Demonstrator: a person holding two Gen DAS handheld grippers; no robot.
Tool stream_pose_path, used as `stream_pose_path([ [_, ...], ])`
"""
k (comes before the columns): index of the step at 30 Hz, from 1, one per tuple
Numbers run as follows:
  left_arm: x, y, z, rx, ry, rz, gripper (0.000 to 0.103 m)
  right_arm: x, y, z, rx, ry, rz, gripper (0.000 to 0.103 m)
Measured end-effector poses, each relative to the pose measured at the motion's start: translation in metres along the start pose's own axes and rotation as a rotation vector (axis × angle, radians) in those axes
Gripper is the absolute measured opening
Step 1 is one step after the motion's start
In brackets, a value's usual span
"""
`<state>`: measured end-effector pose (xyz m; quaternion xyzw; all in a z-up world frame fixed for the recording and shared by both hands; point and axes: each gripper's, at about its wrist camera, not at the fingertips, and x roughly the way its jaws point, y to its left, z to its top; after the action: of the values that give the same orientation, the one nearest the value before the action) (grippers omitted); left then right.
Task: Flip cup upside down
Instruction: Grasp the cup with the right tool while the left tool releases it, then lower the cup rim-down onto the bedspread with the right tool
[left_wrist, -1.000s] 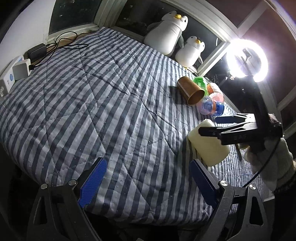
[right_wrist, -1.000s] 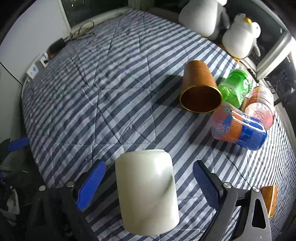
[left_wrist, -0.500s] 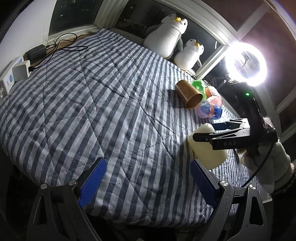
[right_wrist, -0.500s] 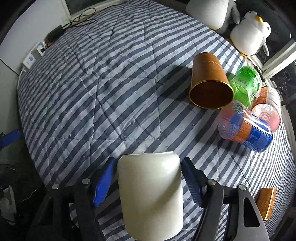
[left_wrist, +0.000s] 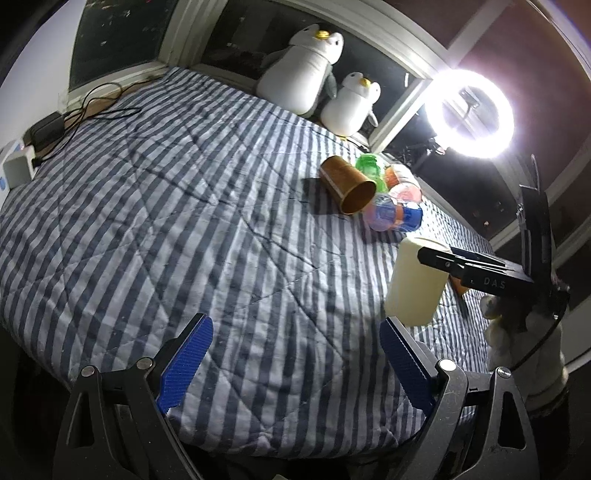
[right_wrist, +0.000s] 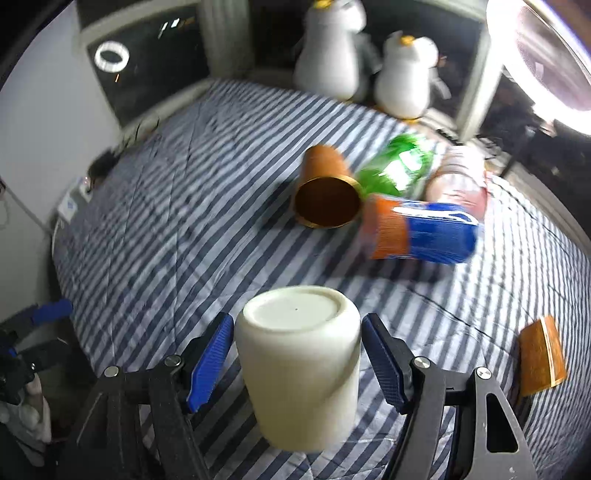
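- A striped quilted bed (left_wrist: 192, 206) is filling the room under a glaring ring light (left_wrist: 469, 114).
- The white cup (right_wrist: 299, 369) is hanging just above the near edge, base up, pinched at its sides by the right tool (right_wrist: 297, 354), probably being turned so its mouth faces down.
- The left tool (left_wrist: 295, 354) is hovering wide apart, gripping nothing.
- A copper cup (right_wrist: 325, 192) and colourful cans (right_wrist: 417, 232) are lying well beyond; the landing spot below appears unobstructed.
- Two plush penguins (left_wrist: 321, 85) are sitting by the window.
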<state>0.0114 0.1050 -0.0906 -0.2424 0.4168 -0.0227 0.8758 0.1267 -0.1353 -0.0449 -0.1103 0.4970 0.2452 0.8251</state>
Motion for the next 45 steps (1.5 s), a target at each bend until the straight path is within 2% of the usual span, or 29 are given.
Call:
stream_pose_path([
  [7, 0.000, -0.021, 0.002, 0.052, -0.018, -0.002, 0.094, -0.017, -0.013, -0.022, 0.100, -0.179, -0.016, 0.067],
  [16, 0.004, -0.041, 0.000, 0.099, -0.021, -0.004, 0.094, -0.034, -0.023, -0.042, 0.171, -0.297, -0.075, 0.067],
  [31, 0.014, -0.061, -0.003, 0.149, -0.008, -0.006, 0.094, -0.019, -0.036, -0.055, 0.237, -0.355, -0.147, 0.067],
  [45, 0.014, -0.070, -0.007, 0.190, -0.014, -0.002, 0.094, -0.019, -0.036, -0.071, 0.270, -0.358, -0.154, 0.067],
])
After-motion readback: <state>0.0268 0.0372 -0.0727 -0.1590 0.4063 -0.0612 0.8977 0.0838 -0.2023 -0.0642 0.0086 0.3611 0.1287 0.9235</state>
